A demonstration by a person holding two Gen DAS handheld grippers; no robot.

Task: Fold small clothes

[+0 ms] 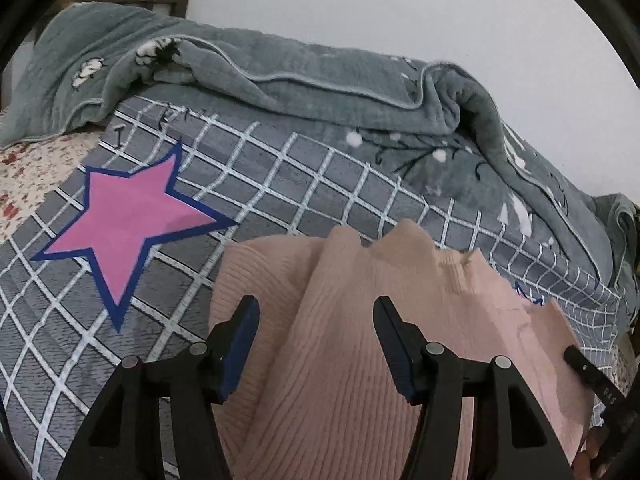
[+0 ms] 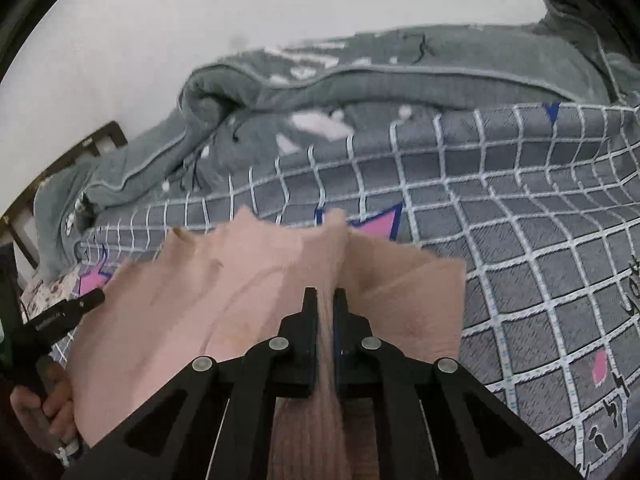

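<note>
Behind everything stands a plain white wall (image 1: 400,8), and below it a bed spread with a grey fleece cover crossed by a white grid (image 1: 280,176).

At the near edge, the right gripper (image 2: 323,296) has its black jaws pressed together on a raised ridge of a pink ribbed knit garment (image 2: 248,276), with only a thin band of cloth showing between the pads. Pinching a fold like this probably gives a firm hold from which to lift or draw the fabric over.

Beside it, the left gripper (image 1: 316,312) stands about half open, its blue-padded fingers (image 1: 240,344) straddling another hump of the same garment without pressing on it; I judge it is lining up a second hold. A hand (image 2: 44,404) carrying this gripper shows at the edge of the right wrist view.

The knit looks soft and stretchy, fine-ribbed, and it lies rumpled in peaks on the cover near the person.

Farther out, a pink star with a dark blue border (image 1: 128,224) is printed flat on the cover. At the back, a thick grey-green plush blanket with piped edges and white blossoms (image 1: 280,64) lies bunched in rolls.
</note>
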